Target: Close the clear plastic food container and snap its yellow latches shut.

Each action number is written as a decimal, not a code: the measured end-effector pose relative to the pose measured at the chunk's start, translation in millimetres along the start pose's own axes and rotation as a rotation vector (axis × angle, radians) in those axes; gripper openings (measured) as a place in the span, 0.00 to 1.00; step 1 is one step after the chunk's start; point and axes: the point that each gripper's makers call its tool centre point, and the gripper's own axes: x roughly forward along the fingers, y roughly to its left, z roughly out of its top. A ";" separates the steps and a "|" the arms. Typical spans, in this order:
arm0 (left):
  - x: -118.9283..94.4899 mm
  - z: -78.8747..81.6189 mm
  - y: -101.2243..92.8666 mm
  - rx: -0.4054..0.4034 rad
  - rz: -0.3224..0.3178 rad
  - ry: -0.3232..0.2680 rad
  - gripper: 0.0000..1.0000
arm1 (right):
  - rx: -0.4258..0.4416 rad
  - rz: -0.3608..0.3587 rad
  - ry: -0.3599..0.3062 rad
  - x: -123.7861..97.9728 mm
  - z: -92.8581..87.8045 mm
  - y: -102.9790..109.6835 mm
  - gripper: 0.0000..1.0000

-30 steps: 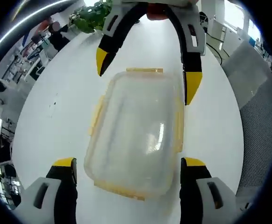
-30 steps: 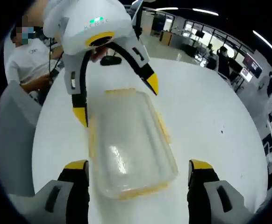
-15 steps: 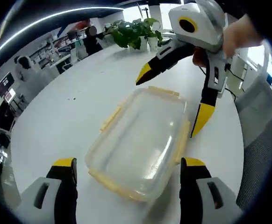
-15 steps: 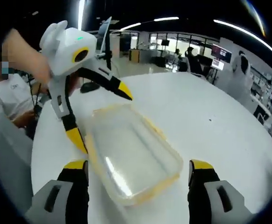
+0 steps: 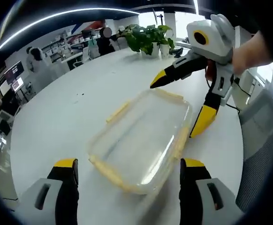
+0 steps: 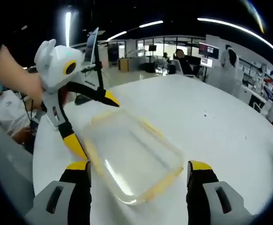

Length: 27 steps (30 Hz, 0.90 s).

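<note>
A clear plastic food container [image 5: 143, 140] with its lid on and yellow latches along the rim lies on the white table [image 5: 56, 122]. My left gripper [image 5: 127, 165] stands open, its jaws on either side of the container's near end. In the left gripper view the right gripper [image 5: 181, 105] is open over the far end, one jaw beside the long side latch [image 5: 181, 140]. In the right gripper view the container [image 6: 132, 157] lies between my open right gripper [image 6: 139, 166] jaws, with the left gripper [image 6: 92, 119] open across its far end.
Potted green plants [image 5: 148, 40] stand at the table's far edge. A grey chair [image 5: 261, 154] is at the right of the left gripper view. A seated person [image 6: 7, 117] and a black mouse [image 6: 82, 99] are beyond the table. Desks and people fill the office behind.
Both cameras have lowered and tilted flatter, so the container looks more foreshortened. The two grippers remain open at opposite ends of the container.
</note>
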 end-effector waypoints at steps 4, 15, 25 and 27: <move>-3.2 0.5 -3.1 -0.014 0.003 -0.015 0.89 | 0.028 -0.006 -0.019 -2.4 2.0 -0.3 0.84; -12.8 -0.5 -17.1 -0.085 0.001 -0.059 0.87 | 0.052 -0.009 -0.043 -10.3 5.9 11.4 0.84; -27.0 3.2 -16.0 -0.170 0.028 -0.113 0.84 | 0.081 -0.031 -0.063 -24.4 7.8 11.1 0.83; -31.2 4.1 -16.1 -0.181 0.036 -0.120 0.84 | 0.078 -0.036 -0.064 -27.6 8.9 10.4 0.83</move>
